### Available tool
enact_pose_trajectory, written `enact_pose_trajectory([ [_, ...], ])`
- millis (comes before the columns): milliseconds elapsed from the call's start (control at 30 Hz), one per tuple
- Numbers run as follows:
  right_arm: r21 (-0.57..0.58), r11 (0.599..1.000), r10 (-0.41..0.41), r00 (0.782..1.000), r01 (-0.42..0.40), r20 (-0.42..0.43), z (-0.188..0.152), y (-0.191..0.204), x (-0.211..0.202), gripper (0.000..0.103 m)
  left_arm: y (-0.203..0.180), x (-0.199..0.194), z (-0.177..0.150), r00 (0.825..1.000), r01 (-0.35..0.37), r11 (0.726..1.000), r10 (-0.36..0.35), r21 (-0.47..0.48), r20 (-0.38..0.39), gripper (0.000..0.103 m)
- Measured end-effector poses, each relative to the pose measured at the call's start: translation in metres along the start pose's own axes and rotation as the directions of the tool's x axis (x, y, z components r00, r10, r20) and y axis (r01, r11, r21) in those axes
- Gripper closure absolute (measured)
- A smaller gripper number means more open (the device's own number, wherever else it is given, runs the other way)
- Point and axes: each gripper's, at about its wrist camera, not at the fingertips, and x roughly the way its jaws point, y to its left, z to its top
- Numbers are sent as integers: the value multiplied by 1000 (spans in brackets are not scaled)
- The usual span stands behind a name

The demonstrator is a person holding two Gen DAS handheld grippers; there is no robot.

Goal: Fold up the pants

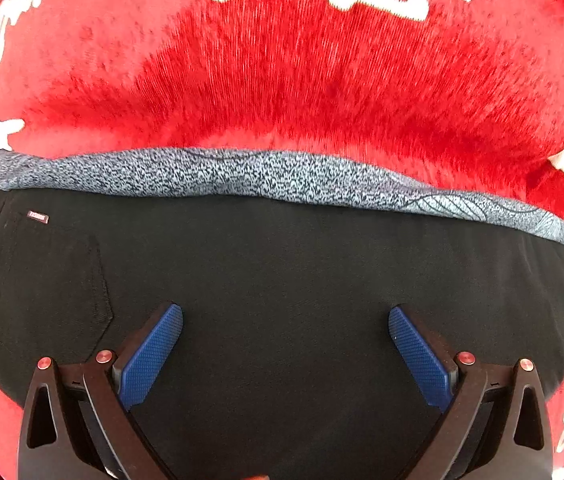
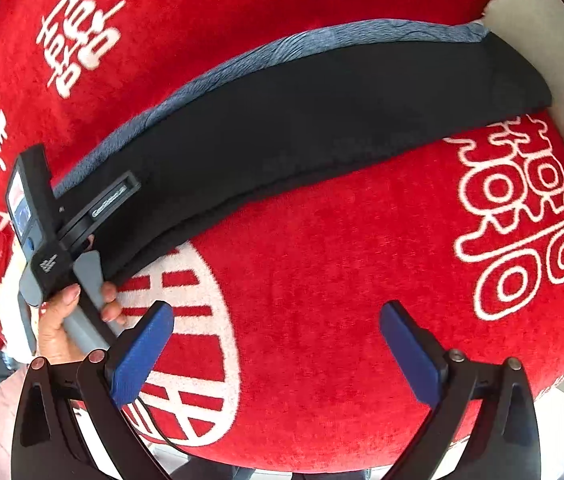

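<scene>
while the black fabric pants [image 2: 322,120] with a speckled grey inner layer are lying in a long strip across the red plush cloth with white characters [image 2: 342,260], the left claw [image 1: 286,354] is hovering wide apart over them, probably lining up a grip. the right claw [image 2: 276,354] is hanging wide and empty beside them, over bare cloth.

Bright, even light, no hard shadows. Fisheye is bending both views, corners going dark. Red blanket [image 1: 282,80] is smearing with motion blur on the left wrist view; the right is staying sharp.
</scene>
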Motion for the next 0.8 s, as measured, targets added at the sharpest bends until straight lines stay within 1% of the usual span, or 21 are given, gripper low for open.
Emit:
enact_pose_trajectory([
  [67, 31, 999, 22, 1000, -22, 8, 4, -14, -5, 0, -1, -2, 3, 999, 1, 1000, -2, -5, -34, 0],
  [133, 70, 997, 34, 999, -36, 25, 12, -33, -12, 0, -7, -8, 3, 997, 14, 1000, -13, 16, -72, 0],
  [200, 104, 994, 34, 998, -39, 55, 21, -50, -21, 0, -17, -17, 2, 997, 4, 999, 1, 52, -82, 0],
  [300, 144, 989, 21, 995, -36, 100, 42, -80, -32, 0, -44, -36, -1, 997, 4, 993, 6, 120, -76, 0],
  [400, 152, 988, 10, 992, -30, 127, 73, -103, -37, 0, -77, -45, 3, 997, 7, 987, 6, 158, -82, 0],
  [500, 127, 992, -17, 987, -3, 159, 116, -115, -35, 3, -106, -42, 8, 996, -37, 983, 51, 182, -72, 0],
  [533, 108, 994, -33, 985, 15, 167, 132, -114, -31, 10, -115, -39, 11, 995, -49, 982, 63, 181, -73, 0],
  [567, 94, 995, -45, 986, 30, 162, 146, -113, -25, 25, -122, -37, 14, 995, -54, 983, 68, 177, -76, 0],
  [600, 86, 996, -44, 987, 31, 155, 154, -112, -19, 33, -128, -32, 16, 993, -59, 983, 75, 171, -88, 0],
  [633, 73, 997, -24, 990, 13, 142, 169, -109, -7, 41, -137, -26, 19, 990, -71, 983, 89, 168, -106, 0],
  [700, 39, 999, -3, 993, -2, 122, 186, -105, 8, 42, -149, -22, 23, 988, -85, 982, 105, 170, -110, 0],
  [733, -5, 1000, 0, 994, 1, 109, 195, -97, 21, 42, -156, -18, 24, 988, -94, 980, 114, 175, -104, 0],
  [767, -40, 999, -3, 995, 7, 98, 199, -93, 30, 42, -162, -12, 25, 987, -106, 977, 126, 184, -100, 0],
  [800, -83, 996, -24, 996, 31, 85, 203, -89, 41, 42, -165, -8, 21, 985, -115, 975, 137, 192, -102, 0],
])
